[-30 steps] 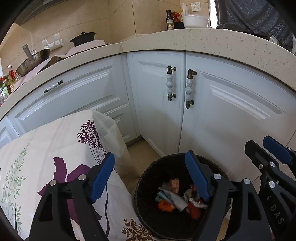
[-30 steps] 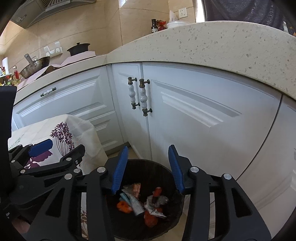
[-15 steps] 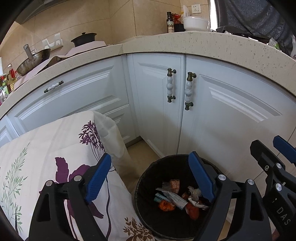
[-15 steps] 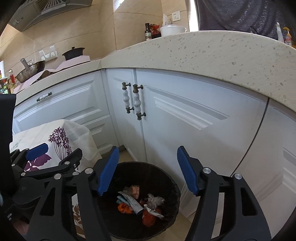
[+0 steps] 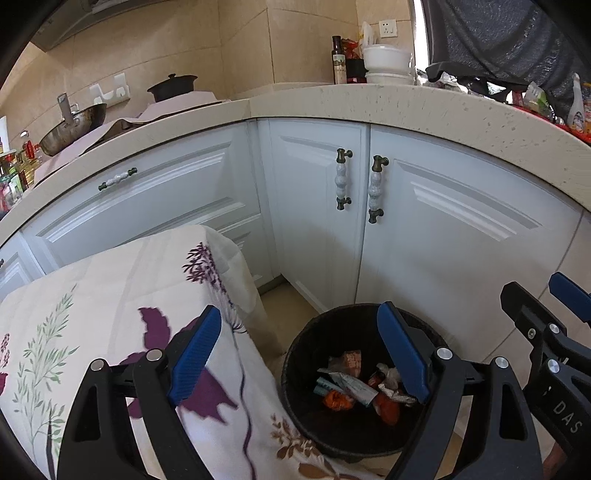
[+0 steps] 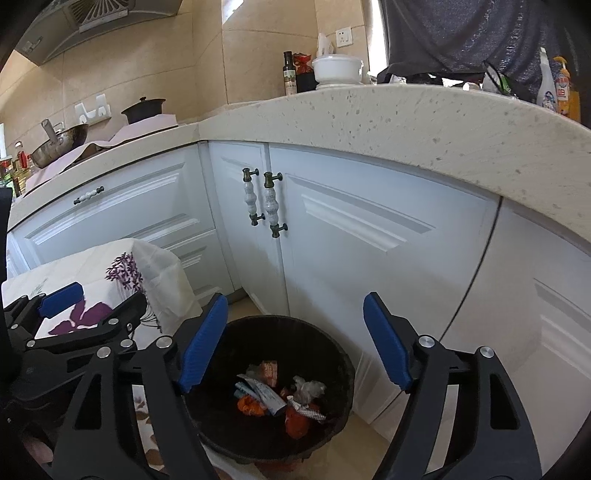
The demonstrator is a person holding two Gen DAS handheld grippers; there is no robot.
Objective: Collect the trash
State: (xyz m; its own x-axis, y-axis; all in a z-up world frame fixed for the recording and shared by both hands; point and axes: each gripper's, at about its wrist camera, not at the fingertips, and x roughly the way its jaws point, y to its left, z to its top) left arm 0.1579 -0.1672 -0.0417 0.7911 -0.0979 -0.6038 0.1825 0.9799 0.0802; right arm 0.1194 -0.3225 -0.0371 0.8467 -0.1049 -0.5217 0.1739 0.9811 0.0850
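A dark round trash bin stands on the floor in front of the white cabinets. Inside lie several crumpled wrappers, orange, red, white and blue. My left gripper hovers above the bin's left side and the cloth, open, nothing between its blue pads. My right gripper hangs over the bin, its jaws opening, with nothing between them. Each gripper shows at the edge of the other's view: the right gripper, the left gripper.
A table under a floral cloth stands left of the bin. White cabinet doors with handles rise behind it, under a speckled counter holding a bowl, bottles, pot and wok. A person's dark shirt shows behind the counter.
Both grippers have lifted and drawn back from the bin. The right gripper's jaws have spread much wider; the left's opened slightly. The wrappers lie in the bin.
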